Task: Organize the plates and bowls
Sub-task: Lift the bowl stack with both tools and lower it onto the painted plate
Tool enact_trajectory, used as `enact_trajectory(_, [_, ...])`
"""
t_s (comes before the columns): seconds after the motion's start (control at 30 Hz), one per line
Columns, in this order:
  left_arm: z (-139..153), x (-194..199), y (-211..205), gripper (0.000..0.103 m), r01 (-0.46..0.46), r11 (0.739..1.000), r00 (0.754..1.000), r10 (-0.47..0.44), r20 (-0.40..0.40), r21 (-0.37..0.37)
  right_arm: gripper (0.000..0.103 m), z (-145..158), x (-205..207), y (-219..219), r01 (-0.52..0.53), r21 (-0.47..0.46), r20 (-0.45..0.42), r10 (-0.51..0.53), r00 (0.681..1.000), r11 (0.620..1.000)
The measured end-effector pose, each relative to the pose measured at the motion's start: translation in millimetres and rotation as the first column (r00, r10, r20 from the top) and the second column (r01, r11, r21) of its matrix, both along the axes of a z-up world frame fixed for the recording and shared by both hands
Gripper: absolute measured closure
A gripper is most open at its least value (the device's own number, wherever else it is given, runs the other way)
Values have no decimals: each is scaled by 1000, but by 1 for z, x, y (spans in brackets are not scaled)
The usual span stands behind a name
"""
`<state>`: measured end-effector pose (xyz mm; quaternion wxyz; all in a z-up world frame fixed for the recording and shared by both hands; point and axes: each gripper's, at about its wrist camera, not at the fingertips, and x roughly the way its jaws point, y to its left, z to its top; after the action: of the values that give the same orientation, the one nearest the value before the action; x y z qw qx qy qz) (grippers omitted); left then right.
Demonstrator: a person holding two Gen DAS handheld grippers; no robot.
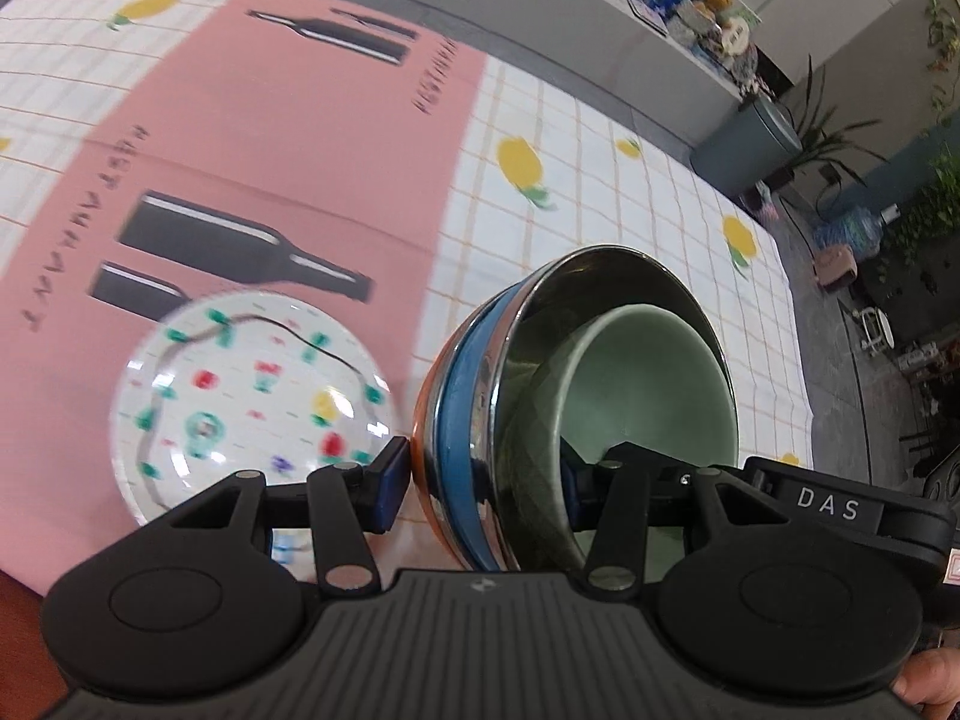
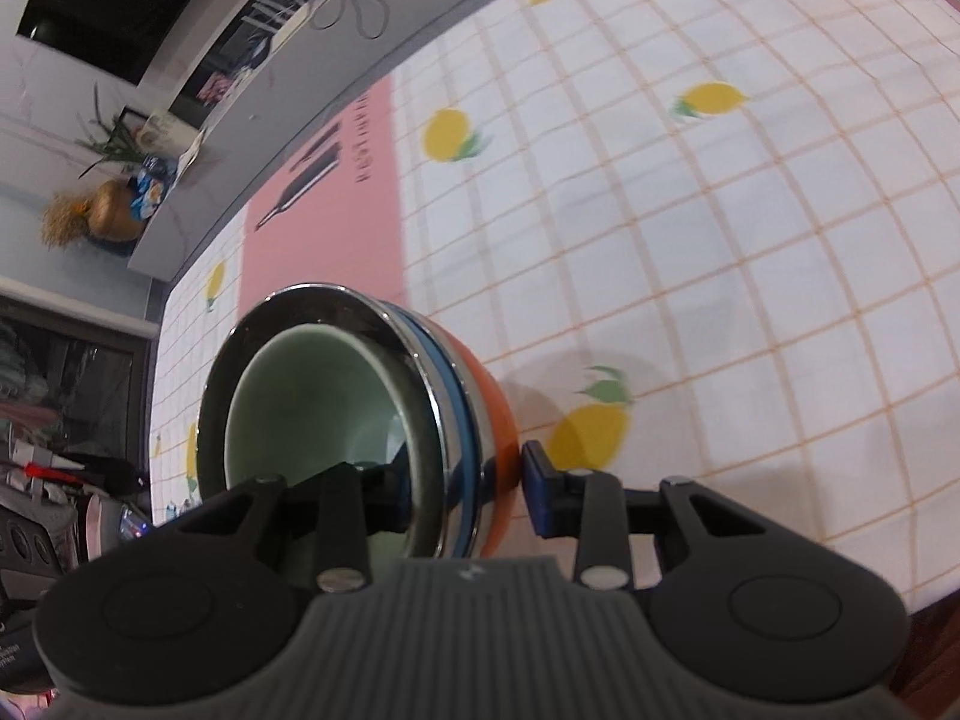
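Left gripper (image 1: 480, 480): fingers clamped on the bowl stack's wall.
Right gripper (image 2: 462, 474): fingers clamped on the opposite wall.
Bowl stack (image 1: 480, 420): tilted; green bowl (image 1: 648, 384) innermost.
Patterned plate (image 1: 252, 396): left, beside the stack.
Surface (image 1: 600, 180): checked lemon cloth, pink mat (image 1: 270, 138) behind.

We see a pale green bowl (image 1: 654, 390) nested in steel, blue and orange ones; the plate (image 1: 252, 396) is white with colourful motifs; the cloth (image 2: 690, 240) is lemon-checked.

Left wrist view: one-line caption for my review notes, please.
Left gripper clamps the rim of nested bowls, green bowl innermost, beside a patterned plate on the tablecloth.
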<state>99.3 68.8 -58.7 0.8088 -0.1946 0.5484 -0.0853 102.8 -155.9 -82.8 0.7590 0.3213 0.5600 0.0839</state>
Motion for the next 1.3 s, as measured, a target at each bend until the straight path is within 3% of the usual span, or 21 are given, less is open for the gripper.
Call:
enact_trajectory(0.23, [8,0,48,49,-58,998,998,58,-3,30,70,8,14,52,-82,14,3,82,997,997])
enact_trajectory(0.57, [-6,-2,99,49,-109,993,992,112,-55,46,71,-7,27,117,-181,19,-49,182,982,983])
enact_trajectory(1.3, [-28,3,108,49,-102,995,991,103,-87,18,72,-19,31,132,-202,-29,-83,199,976,979])
